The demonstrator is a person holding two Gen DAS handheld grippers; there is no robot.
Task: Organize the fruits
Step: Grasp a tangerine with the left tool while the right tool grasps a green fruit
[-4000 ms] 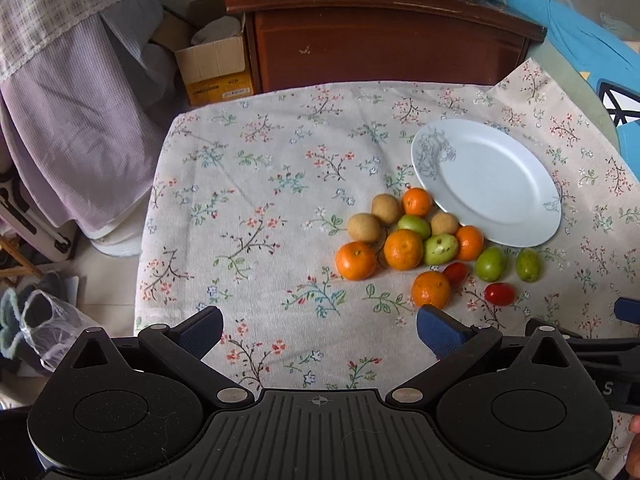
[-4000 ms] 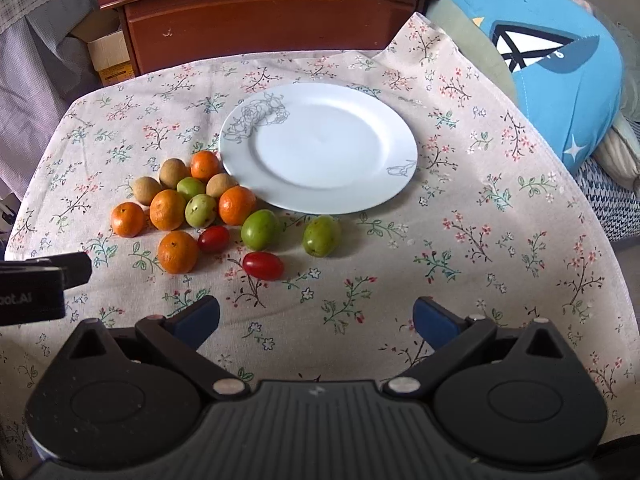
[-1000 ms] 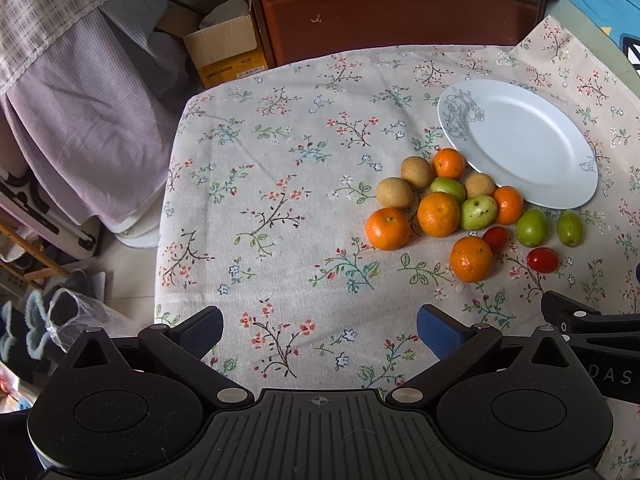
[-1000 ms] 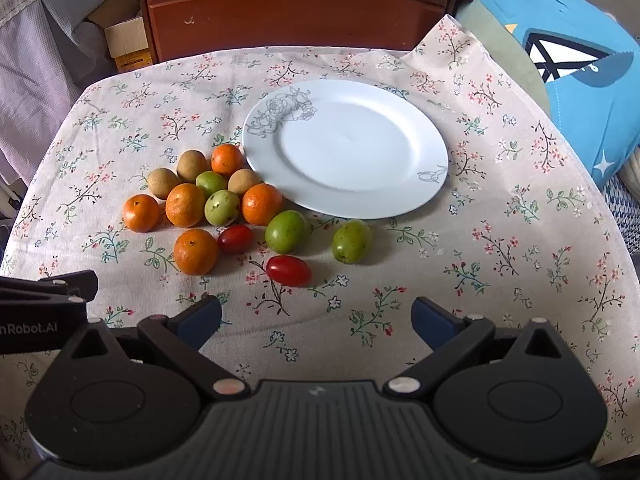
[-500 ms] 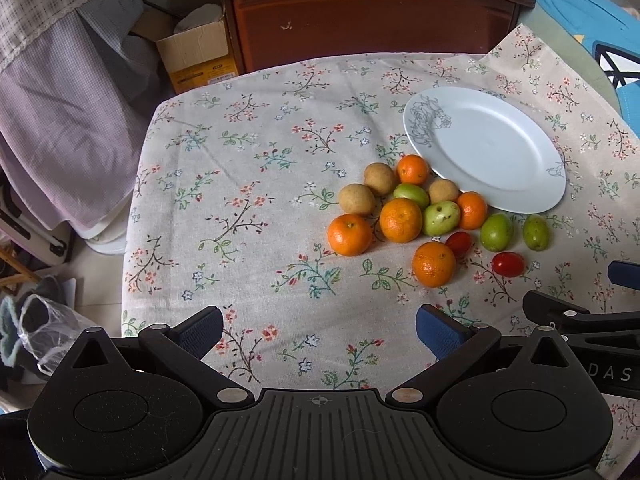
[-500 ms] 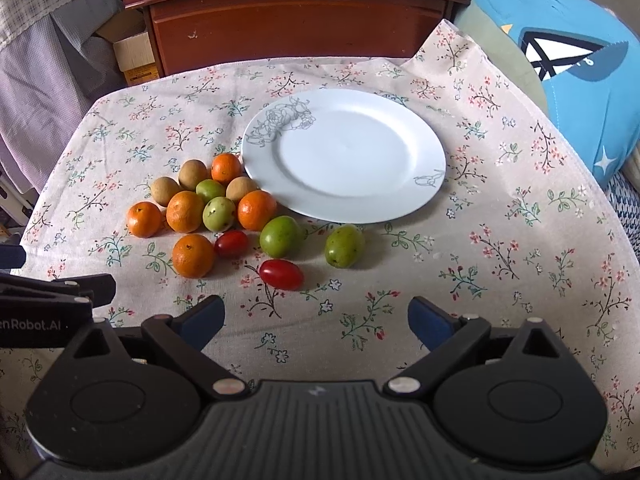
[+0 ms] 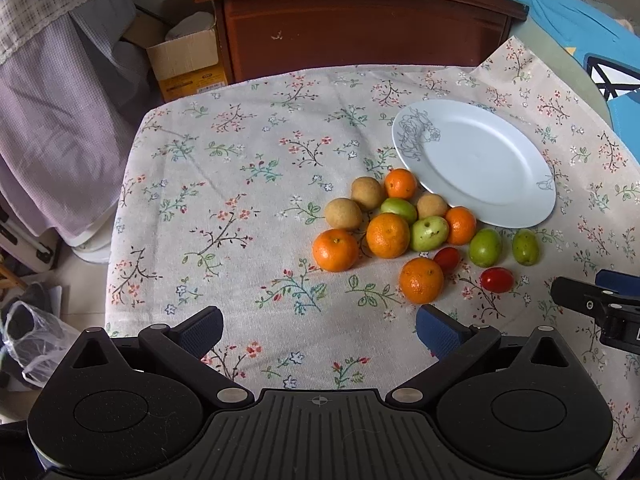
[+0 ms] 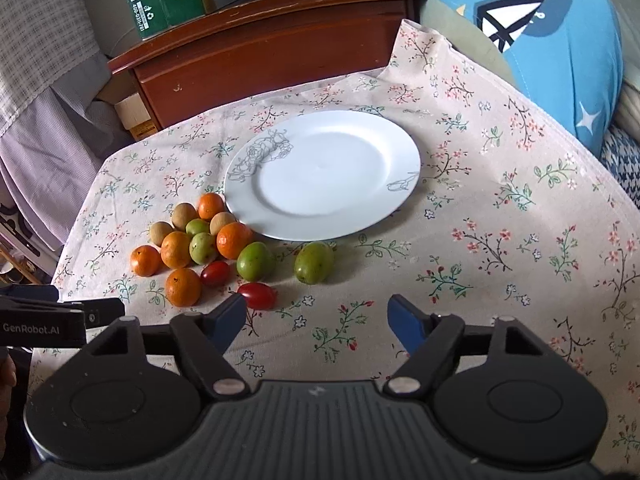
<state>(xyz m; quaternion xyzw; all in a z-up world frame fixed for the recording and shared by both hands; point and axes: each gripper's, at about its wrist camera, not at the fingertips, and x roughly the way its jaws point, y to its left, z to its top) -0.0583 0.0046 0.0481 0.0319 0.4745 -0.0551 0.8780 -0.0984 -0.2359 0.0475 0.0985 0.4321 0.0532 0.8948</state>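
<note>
The fruits lie loose on the tabletop (image 8: 500,208), clustered at eight o'clock of the empty plate (image 8: 400,184). The right gripper (image 8: 316,320), jaws spread but just narrowing with nothing between them, hovers near the cherry tomato (image 8: 258,295). The left gripper (image 7: 318,332) is spread, empty. Tomatoes look soft, slippery and light; pinch gently across the middle.

Dark wooden cabinet (image 7: 360,24) behind the floral-clothed counter (image 7: 240,200), cardboard box (image 7: 184,60) beside it, lilac fabric (image 7: 52,120) hanging left, daylight

A home: floral tablecloth (image 7: 248,200), wooden cabinet (image 7: 360,24), hanging laundry (image 7: 52,60)
</note>
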